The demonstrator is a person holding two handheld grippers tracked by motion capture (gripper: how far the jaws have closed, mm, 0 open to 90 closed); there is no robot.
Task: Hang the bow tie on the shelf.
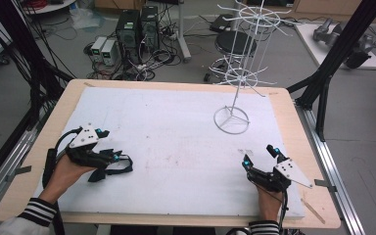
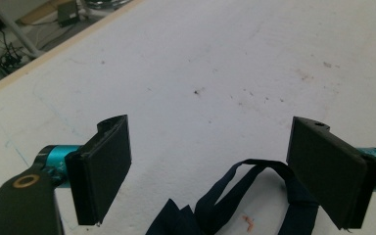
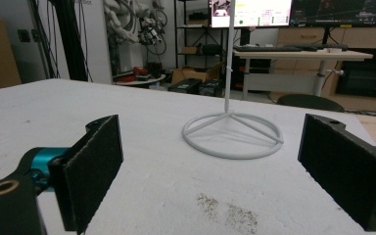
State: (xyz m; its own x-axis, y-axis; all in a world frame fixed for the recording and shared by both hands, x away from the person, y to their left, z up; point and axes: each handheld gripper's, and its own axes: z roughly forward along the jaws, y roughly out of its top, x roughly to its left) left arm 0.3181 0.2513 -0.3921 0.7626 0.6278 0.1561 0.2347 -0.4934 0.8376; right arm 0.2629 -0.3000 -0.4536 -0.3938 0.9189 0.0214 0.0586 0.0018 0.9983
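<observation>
The left gripper (image 1: 108, 157) rests on the white board (image 1: 176, 147), jaws spread wide — a dark strap (image 2: 254, 188) lies between them. The right gripper (image 1: 259, 156), also gaping and empty, faces the white wire rack (image 3: 232, 132) standing nearby.

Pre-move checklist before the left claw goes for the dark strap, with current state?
1. Left claw open: ok, jaws wide apart.
2. Dark blue strap between the left jaws: ok, its loop lies on the white foam board in the gap.
3. Strap free of the jaws: cannot tell, one end runs behind the right-hand jaw.
4. Right claw open and empty: ok.
5. White wire rack upright, clear of both claws: ok.
6. Right claw faces the rack base: ok.
</observation>
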